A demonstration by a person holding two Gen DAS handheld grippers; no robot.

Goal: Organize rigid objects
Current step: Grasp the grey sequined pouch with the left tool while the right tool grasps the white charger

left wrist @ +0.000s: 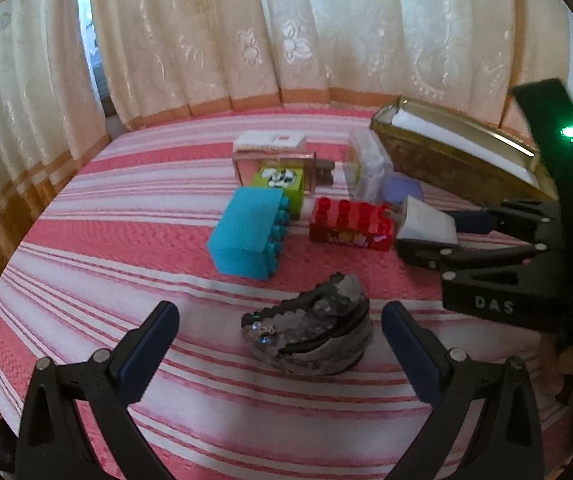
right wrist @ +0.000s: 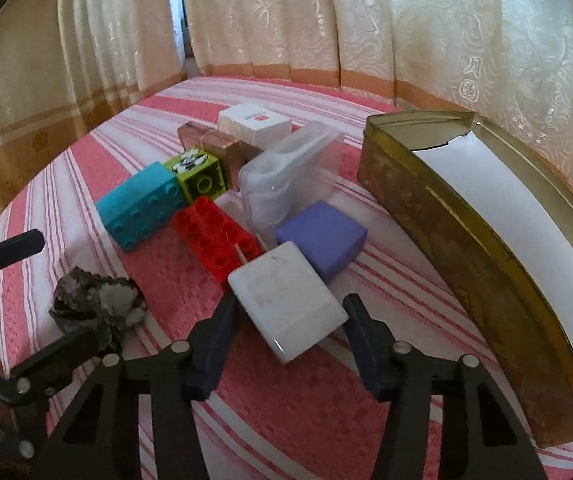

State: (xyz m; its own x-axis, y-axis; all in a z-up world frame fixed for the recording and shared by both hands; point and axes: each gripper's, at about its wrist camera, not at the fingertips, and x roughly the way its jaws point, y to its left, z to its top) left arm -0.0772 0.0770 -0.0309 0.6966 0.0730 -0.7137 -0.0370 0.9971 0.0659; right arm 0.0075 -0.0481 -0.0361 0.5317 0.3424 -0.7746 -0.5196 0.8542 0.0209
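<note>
Brass-coloured tin (right wrist: 466, 248), far right on the striped bed (right wrist: 286, 420): biggest item, stiff thin walls, paper-lined; take it by the rim. Teal brick (right wrist: 142, 210) and red brick (right wrist: 216, 236): light, hard, grip the flat sides. White charger block (right wrist: 286, 300), front of the pile: smooth, probably slippery. Right gripper (right wrist: 286, 320) has its fingers straddling it, contact unclear. Left gripper (left wrist: 280, 340) is spread wide around a dark sequined pouch (left wrist: 310, 336), not touching. Only readable text: "DAS" on the right gripper.
</note>
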